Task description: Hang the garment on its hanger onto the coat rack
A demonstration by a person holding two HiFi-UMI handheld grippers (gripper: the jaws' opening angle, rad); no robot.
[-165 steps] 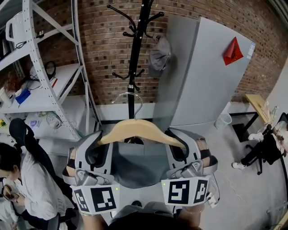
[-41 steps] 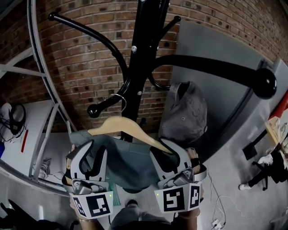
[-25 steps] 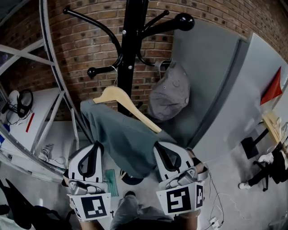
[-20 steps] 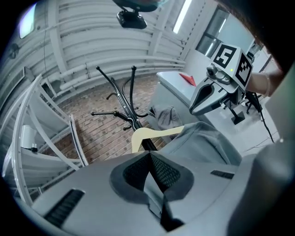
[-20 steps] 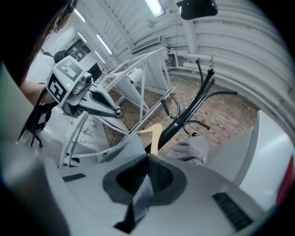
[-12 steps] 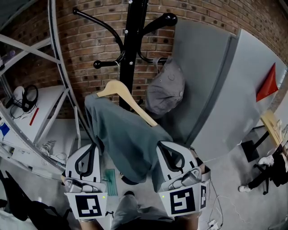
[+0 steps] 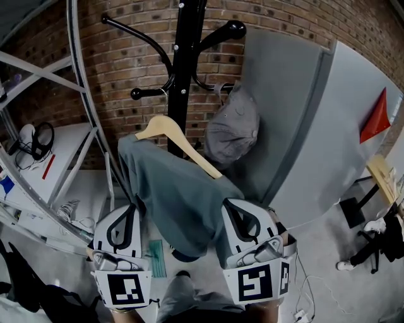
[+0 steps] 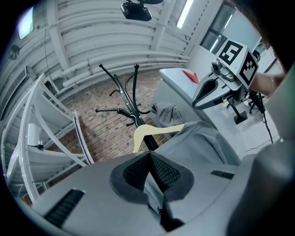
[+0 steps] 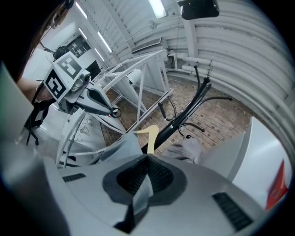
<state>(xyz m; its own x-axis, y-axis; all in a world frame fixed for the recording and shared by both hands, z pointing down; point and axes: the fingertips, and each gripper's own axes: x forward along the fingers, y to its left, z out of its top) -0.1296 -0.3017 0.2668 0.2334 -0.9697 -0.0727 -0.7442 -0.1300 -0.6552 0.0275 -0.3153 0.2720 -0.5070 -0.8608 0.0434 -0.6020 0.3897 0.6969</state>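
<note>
Keep left gripper (image 7: 131, 211) and right gripper (image 7: 231, 211) clenched on the garment's (image 7: 180, 195) lower edge, cloth nipped between both pairs of pads. Check that the hanger (image 7: 178, 144) hook sits fully over the rack's (image 7: 187, 57) left peg (image 7: 146, 93), then let go gently, without tugging sideways. Hangs beside the cap (image 7: 232, 129). Against a second and a half back: hooked on, no longer hovering, grippers lower.

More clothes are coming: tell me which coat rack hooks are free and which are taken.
Free: the upper left hook and the knobbed upper right hook. Crowded below: hanger with garment at the left lower hook, grey cap on the right.
</note>
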